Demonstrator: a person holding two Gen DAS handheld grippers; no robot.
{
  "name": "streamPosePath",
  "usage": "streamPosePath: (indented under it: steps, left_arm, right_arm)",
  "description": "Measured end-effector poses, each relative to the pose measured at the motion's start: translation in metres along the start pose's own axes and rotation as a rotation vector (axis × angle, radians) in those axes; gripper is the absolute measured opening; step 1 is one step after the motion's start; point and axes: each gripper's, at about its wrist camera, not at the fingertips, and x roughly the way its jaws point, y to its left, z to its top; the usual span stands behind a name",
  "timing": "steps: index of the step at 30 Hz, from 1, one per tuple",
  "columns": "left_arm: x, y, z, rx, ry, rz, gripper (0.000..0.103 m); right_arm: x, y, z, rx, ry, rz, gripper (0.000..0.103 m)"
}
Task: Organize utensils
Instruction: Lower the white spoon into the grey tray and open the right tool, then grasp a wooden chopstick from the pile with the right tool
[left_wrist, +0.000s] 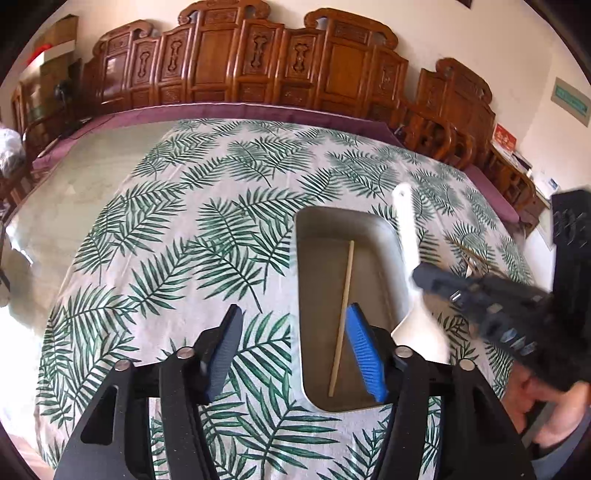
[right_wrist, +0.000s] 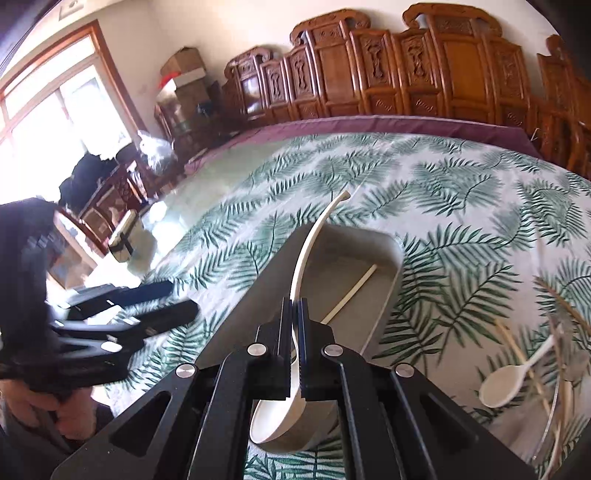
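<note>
Right gripper (left_wrist: 480, 295) is showing motion-blurred in the left wrist view; its jaws are hiding part of the white spoon (right_wrist: 303, 258); utensils at the right edge (right_wrist: 554, 369) are blurring together

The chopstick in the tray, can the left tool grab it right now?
Probably yes. The left tool is open and empty just above the tray, and the chopstick lies uncovered; the spoon sits beside it.

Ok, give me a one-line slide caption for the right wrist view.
Right gripper shut on a white spoon above the grey tray holding one chopstick.
</note>
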Motion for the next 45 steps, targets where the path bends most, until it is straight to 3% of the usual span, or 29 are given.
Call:
streamPosePath:
  steps: [9, 16, 20, 25, 33, 45]
  left_arm:
    - [-0.004, 0.001, 0.002, 0.001, -0.013, 0.007, 0.060]
    - [-0.002, -0.013, 0.001, 0.033, -0.018, 0.012, 0.067]
    - [-0.005, -0.031, 0.001, 0.062, -0.034, -0.018, 0.076]
    - [-0.009, -0.060, -0.002, 0.097, -0.063, -0.062, 0.086]
    - [-0.010, -0.102, -0.011, 0.154, -0.075, -0.107, 0.086]
    - [0.006, -0.156, -0.037, 0.257, -0.028, -0.164, 0.086]
  right_arm:
    - [0.028, -0.004, -0.015, -0.004, 0.064, -0.002, 0.007]
    - [-0.005, -0.011, -0.012, -0.025, 0.008, 0.017, 0.008]
    - [-0.051, -0.025, -0.017, -0.052, -0.045, -0.046, 0.008]
    - [-0.103, -0.064, -0.034, -0.061, -0.075, -0.190, 0.020]
    - [-0.139, -0.142, -0.072, 0.018, -0.054, -0.393, 0.030]
    - [-0.121, -0.187, -0.112, 0.102, 0.024, -0.410, 0.030]
